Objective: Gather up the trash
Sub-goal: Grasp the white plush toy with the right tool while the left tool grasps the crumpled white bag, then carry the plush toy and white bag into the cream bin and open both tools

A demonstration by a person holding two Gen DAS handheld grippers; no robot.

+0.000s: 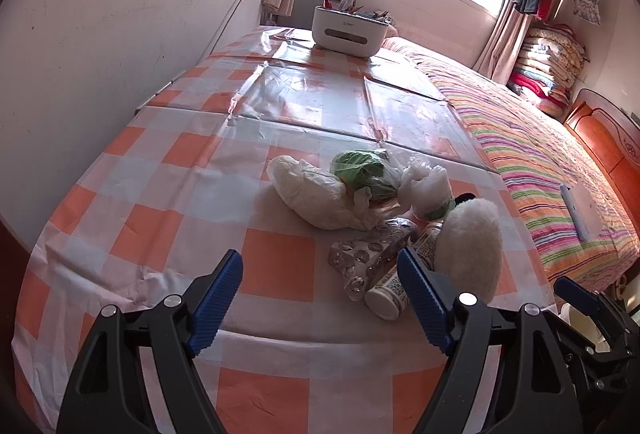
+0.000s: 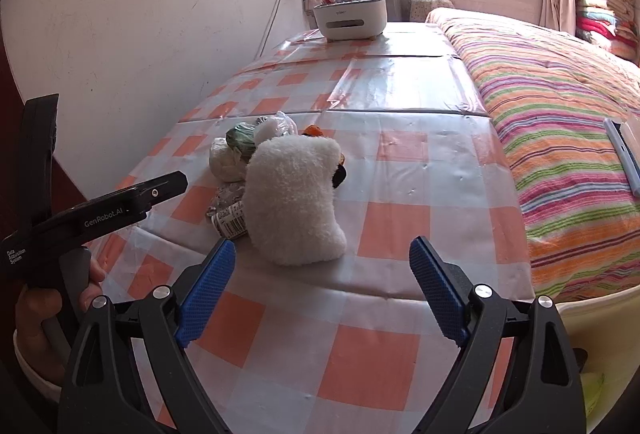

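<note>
While both my left gripper (image 1: pixel 320 282) and right gripper (image 2: pixel 320 270) gape wide and hold nothing, the trash pile (image 1: pixel 360 194) sits just beyond them, left of the white plush toy (image 2: pixel 296 198), near the table's (image 2: pixel 400 314) front edge.

Plush toy (image 2: pixel 294 200) fronts trash pile (image 2: pixel 234 158); left approach open

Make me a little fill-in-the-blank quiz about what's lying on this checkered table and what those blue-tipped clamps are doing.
1. Both the left gripper and the right gripper are ____, holding nothing.
2. The fluffy toy is ____ in colour.
3. The white organizer box stands at the table's ____ end, near the window.
4. The small bottle lies on its ____ beside the crumpled plastic bags.

Missing words: open; white; far; side
</note>
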